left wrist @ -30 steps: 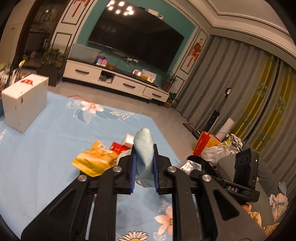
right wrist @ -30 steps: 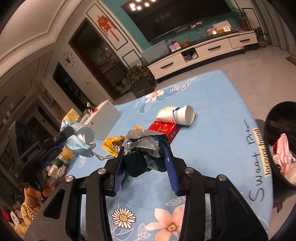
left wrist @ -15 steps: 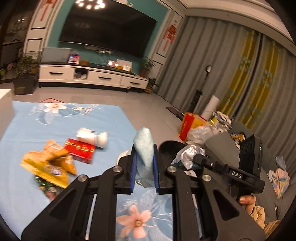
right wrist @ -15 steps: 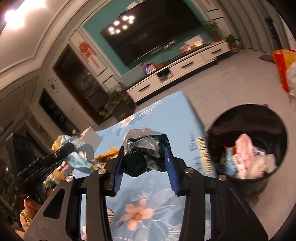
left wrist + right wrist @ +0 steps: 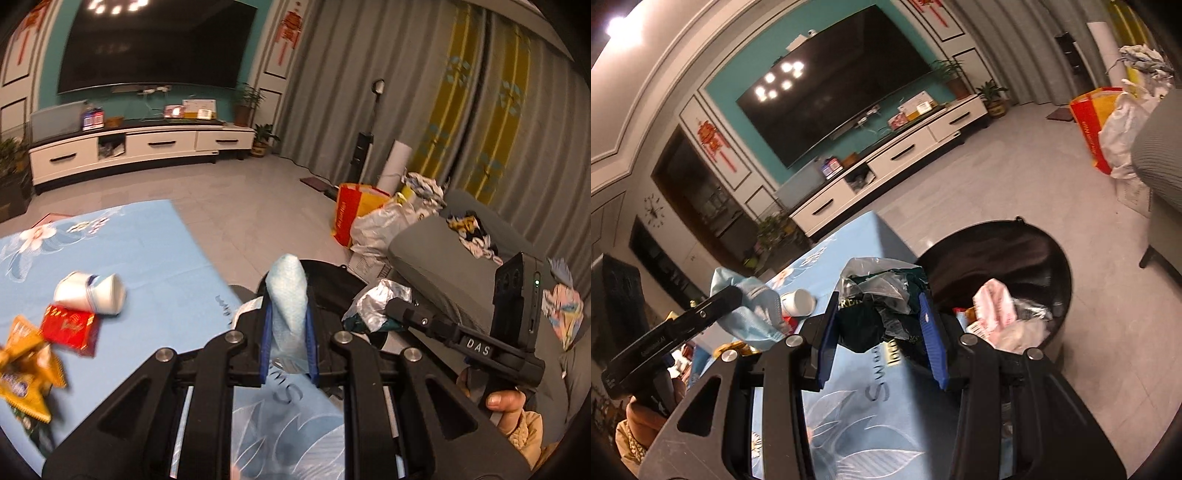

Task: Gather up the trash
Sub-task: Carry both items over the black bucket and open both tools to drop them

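My left gripper (image 5: pixel 288 317) is shut on a light blue face mask (image 5: pixel 288 291), held over the table's right edge toward the black trash bin (image 5: pixel 332 273). My right gripper (image 5: pixel 882 310) is shut on a crumpled dark green and clear plastic wrapper (image 5: pixel 879 299), held beside the bin's (image 5: pixel 1045 243) near rim. The bin holds pink and white trash. The wrapper (image 5: pixel 373 302) and the right gripper's body also show in the left wrist view. The mask (image 5: pixel 750 306) and left gripper show at the left of the right wrist view.
On the blue floral tablecloth (image 5: pixel 155 251) lie a white paper cup (image 5: pixel 92 291), a red packet (image 5: pixel 70 328) and yellow snack wrappers (image 5: pixel 26 362). A grey sofa (image 5: pixel 443 243), a red bag (image 5: pixel 351 210) and white sacks stand right of the bin. A TV cabinet (image 5: pixel 140 147) stands far back.
Both grippers have swung right, away from the litter on the table and toward the bin. The bin now sits right in front of the right gripper. Both grips are unchanged.
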Demonstrator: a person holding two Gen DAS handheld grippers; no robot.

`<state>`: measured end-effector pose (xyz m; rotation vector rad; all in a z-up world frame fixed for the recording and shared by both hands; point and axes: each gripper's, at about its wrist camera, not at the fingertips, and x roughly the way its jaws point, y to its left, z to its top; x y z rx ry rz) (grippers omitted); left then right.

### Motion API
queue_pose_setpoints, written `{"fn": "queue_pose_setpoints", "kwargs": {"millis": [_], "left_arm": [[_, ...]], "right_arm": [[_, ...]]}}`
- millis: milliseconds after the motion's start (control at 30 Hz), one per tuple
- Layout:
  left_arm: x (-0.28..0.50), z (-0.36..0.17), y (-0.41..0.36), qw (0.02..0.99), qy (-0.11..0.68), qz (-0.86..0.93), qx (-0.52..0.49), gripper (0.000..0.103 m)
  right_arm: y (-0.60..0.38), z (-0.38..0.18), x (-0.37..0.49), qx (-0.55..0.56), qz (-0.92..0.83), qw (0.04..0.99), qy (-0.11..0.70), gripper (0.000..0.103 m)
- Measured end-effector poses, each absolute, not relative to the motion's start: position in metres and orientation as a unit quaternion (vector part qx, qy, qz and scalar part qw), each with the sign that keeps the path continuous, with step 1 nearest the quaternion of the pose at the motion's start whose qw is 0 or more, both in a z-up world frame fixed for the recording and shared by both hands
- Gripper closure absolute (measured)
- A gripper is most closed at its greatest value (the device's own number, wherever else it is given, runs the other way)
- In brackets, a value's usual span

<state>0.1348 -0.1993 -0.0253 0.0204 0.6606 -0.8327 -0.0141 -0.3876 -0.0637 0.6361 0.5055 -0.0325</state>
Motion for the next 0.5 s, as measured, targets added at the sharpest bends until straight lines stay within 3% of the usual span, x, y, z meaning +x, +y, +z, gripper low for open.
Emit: {"fn": "queue_pose_setpoints", "kwargs": {"millis": [500], "left_arm": [[0.157,-0.065,-0.290,0.838,0.346,-0.417,0.058,0.086]], "right_arm": [[-0.426,-0.093,-0.004,0.326,-0.054,0.909,0.255,0.061]]}}
